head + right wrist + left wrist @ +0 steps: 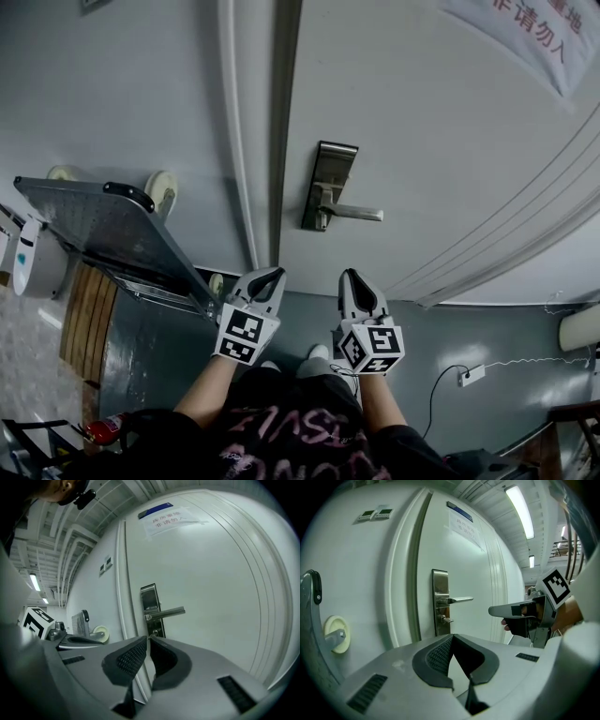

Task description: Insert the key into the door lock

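The white door [441, 141] carries a steel lock plate [330, 183] with a lever handle [356, 213]. Just under the lever a small metal stub [446, 619] sticks out of the plate; I cannot tell whether it is a key. My left gripper [265, 278] hangs low in front of the door frame, jaws shut with nothing between them [452, 637]. Beside it my right gripper [354, 279] is also shut and empty [149, 638], pointing toward the lock plate [151, 602]. Both are well short of the lock.
A folded platform trolley [103, 230] with pale wheels [161, 187] leans on the wall left of the door. A paper notice [525, 33] hangs on the door. A red fire extinguisher [103, 429] and a power strip [472, 375] lie on the floor.
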Demonstrator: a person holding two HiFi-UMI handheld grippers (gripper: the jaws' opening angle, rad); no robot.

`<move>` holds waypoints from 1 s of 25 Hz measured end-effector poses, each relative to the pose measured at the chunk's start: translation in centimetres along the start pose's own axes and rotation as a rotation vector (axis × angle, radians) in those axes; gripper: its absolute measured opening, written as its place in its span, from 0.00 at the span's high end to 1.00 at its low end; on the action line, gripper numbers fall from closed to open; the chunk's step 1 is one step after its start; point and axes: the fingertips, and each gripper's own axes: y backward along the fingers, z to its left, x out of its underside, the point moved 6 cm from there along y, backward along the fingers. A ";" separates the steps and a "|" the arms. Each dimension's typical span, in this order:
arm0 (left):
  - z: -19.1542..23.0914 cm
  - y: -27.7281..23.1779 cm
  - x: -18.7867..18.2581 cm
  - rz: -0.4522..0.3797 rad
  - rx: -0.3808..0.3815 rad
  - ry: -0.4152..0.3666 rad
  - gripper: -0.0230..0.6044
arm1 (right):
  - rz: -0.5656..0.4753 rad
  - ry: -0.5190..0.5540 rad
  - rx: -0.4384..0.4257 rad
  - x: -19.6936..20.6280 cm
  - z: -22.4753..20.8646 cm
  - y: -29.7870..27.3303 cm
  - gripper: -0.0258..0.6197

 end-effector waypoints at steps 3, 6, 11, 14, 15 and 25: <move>0.0 0.0 -0.2 -0.004 -0.007 0.002 0.94 | -0.001 0.003 0.004 0.0 -0.1 0.3 0.84; 0.0 0.0 -0.4 -0.009 -0.017 0.001 0.94 | -0.004 0.012 0.011 0.0 -0.4 0.5 0.84; 0.1 -0.3 -0.7 -0.013 -0.038 0.001 0.94 | -0.005 0.017 0.016 0.1 -1.1 0.9 0.85; -0.2 -0.4 -0.9 -0.015 -0.043 -0.002 0.94 | 0.003 0.011 0.022 0.3 -1.7 1.3 0.85; -0.3 -0.4 -1.0 -0.016 -0.044 -0.005 0.94 | 0.003 0.009 0.026 0.4 -1.9 1.4 0.85; -0.5 -0.5 -1.2 -0.020 -0.066 -0.016 0.94 | -0.003 0.018 0.040 0.9 -2.6 2.1 0.86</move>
